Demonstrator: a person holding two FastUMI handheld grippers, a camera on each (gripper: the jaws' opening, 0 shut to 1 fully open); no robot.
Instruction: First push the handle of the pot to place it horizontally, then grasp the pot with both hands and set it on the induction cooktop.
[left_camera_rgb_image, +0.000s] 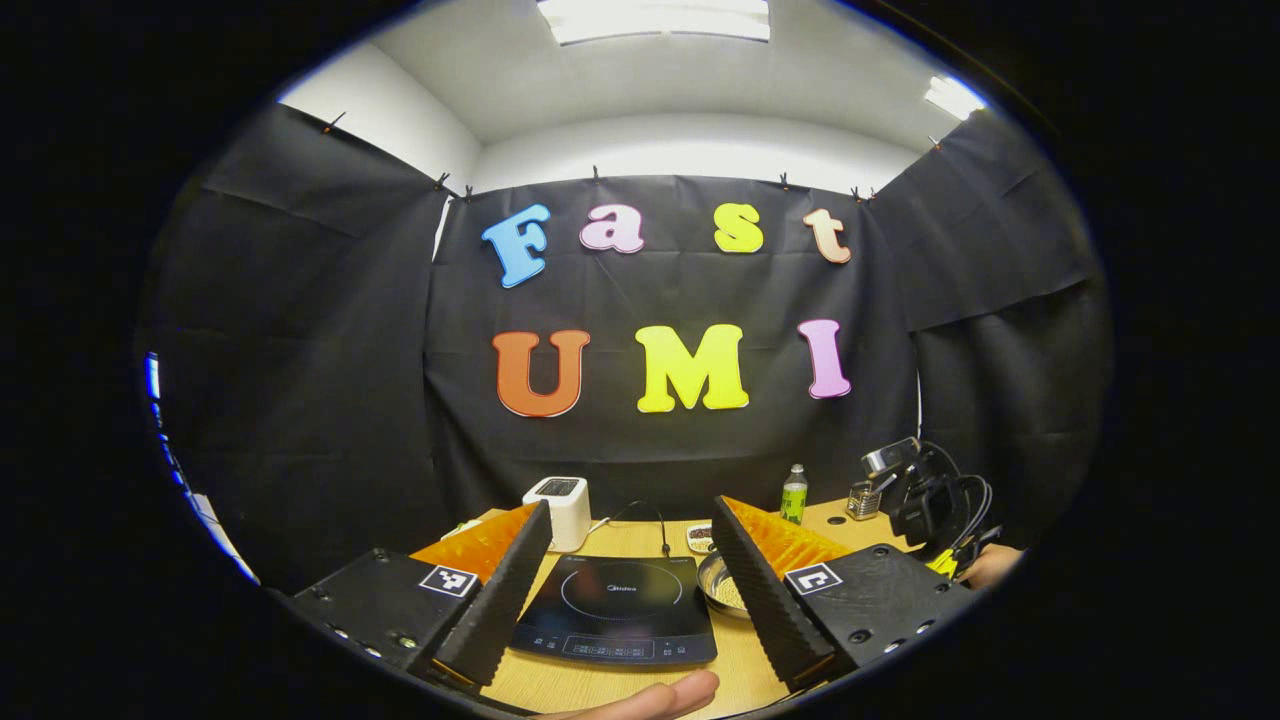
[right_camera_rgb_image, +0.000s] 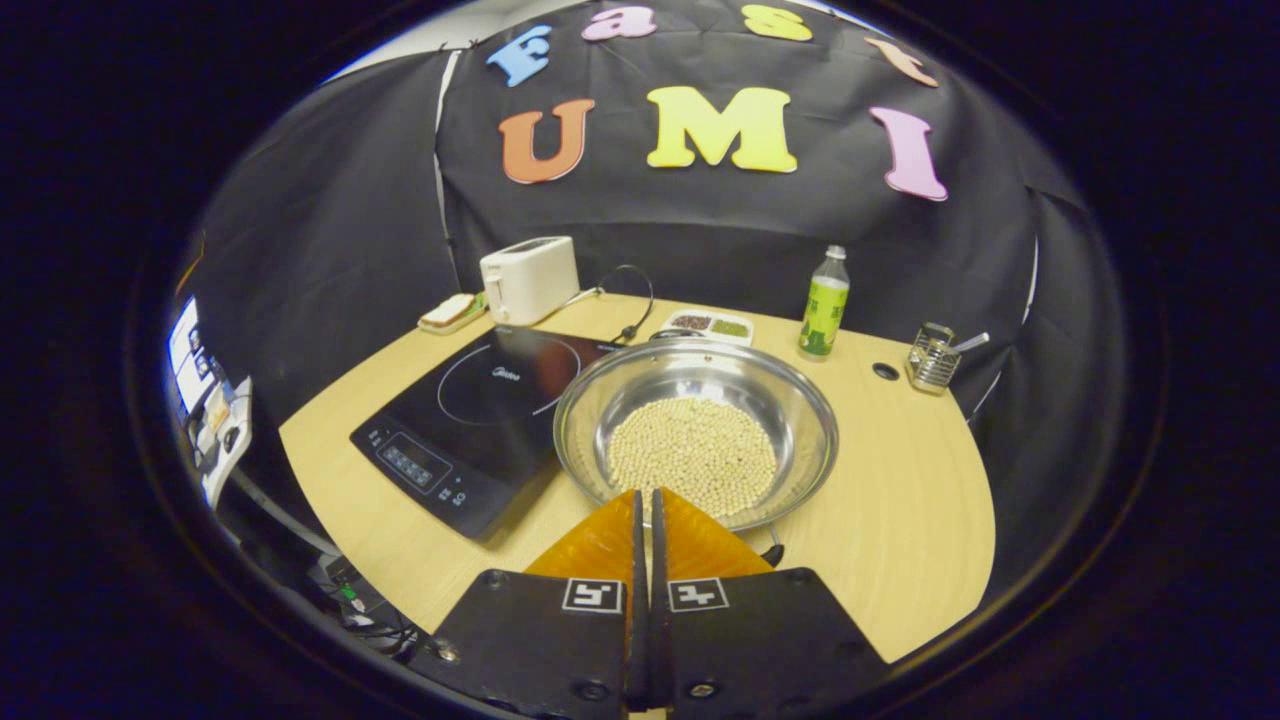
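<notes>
A shiny steel pot holding pale round beans stands on the wooden table, just right of the black induction cooktop. My right gripper is shut with nothing between its fingers, and its tips hover at the pot's near rim. A small dark piece pokes out beside the gripper; I cannot tell whether it is the handle. My left gripper is open wide, framing the cooktop. A sliver of the pot peeks out behind its right finger. The right gripper shows farther off at the right.
A white toaster and a small sponge-like block sit at the back left. A green bottle, a snack dish and a metal holder line the back. A fingertip shows at the bottom edge.
</notes>
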